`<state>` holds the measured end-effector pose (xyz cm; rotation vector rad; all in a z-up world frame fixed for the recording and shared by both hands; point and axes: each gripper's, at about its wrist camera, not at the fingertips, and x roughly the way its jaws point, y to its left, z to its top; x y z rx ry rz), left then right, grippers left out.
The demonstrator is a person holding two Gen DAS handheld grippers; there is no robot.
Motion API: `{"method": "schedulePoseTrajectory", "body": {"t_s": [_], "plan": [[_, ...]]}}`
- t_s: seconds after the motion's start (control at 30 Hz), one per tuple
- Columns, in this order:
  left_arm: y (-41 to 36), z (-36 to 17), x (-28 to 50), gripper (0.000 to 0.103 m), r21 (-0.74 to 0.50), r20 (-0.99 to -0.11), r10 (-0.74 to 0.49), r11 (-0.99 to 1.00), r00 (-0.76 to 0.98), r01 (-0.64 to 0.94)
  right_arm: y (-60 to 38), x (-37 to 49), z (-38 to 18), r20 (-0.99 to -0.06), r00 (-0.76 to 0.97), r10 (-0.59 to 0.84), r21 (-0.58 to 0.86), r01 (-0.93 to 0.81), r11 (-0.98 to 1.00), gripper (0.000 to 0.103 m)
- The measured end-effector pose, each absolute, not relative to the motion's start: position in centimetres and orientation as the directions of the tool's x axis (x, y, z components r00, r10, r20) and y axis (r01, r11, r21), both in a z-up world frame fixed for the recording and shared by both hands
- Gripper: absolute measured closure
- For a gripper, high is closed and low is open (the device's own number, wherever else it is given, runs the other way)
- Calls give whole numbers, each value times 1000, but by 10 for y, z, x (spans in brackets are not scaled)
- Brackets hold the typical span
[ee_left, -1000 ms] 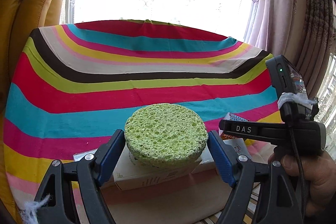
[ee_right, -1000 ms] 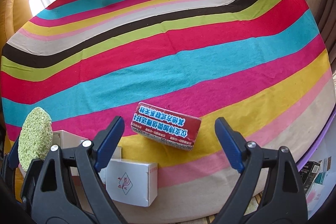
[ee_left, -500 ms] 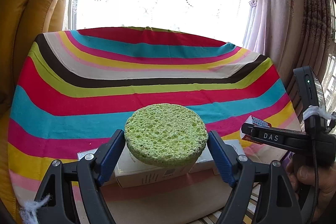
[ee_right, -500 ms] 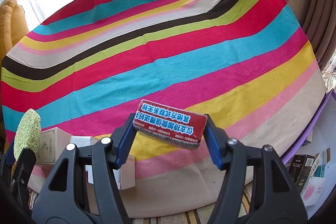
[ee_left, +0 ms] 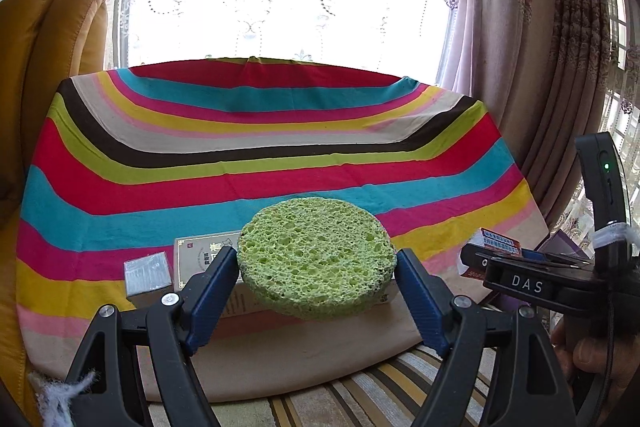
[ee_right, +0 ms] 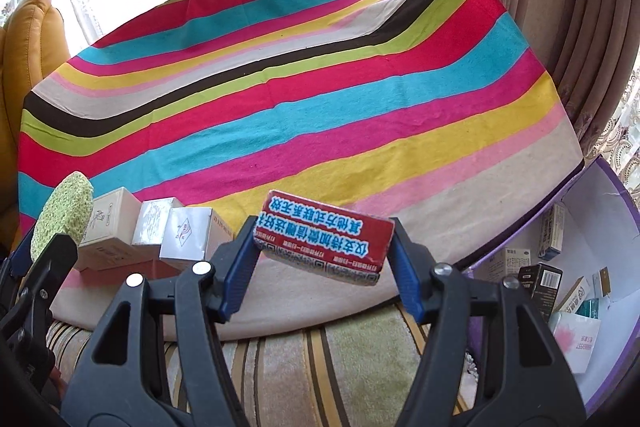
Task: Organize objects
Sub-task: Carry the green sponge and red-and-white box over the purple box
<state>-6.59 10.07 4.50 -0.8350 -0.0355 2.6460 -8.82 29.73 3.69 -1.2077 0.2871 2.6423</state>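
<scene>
My left gripper (ee_left: 316,267) is shut on a round green sponge (ee_left: 316,255), holding it flat above the near edge of the striped tablecloth (ee_left: 248,163). My right gripper (ee_right: 324,247) is shut on a red box (ee_right: 324,239) with blue and white print, lifted clear of the cloth. The sponge (ee_right: 64,215) also shows at the far left of the right wrist view. The right gripper's body (ee_left: 532,283) with the red box (ee_left: 498,245) in it shows at the right of the left wrist view.
Several white and silver boxes (ee_right: 152,231) stand in a cluster at the cloth's near left edge. A white bin with a purple rim (ee_right: 600,211) at the right holds several small boxes. A yellow leather seat (ee_left: 48,75) stands left, curtains (ee_left: 560,67) right, a striped rug (ee_right: 320,359) below.
The right gripper closed on the red box and lifted it off the cloth. Both grippers drew back and up from the table, so more of the window, the rug and the bin shows.
</scene>
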Motion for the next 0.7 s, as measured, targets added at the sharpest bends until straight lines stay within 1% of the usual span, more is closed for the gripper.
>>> {"method": "schedulePoseTrajectory", "body": {"t_s": [0.2, 0.5, 0.7], "plan": [[121, 45, -50, 23, -160, -565, 404, -909, -720, -384, 311, -61, 41, -757, -642, 117, 90, -281, -955, 38], [160, 46, -31, 23, -149, -592, 457, -871, -663, -467, 343, -24, 44, -759, -642, 107, 118, -297, -948, 38], [186, 48, -27, 23, -182, -614, 503, -840, -608, -511, 375, 2, 44, -763, -637, 111, 131, -321, -938, 38]]}}
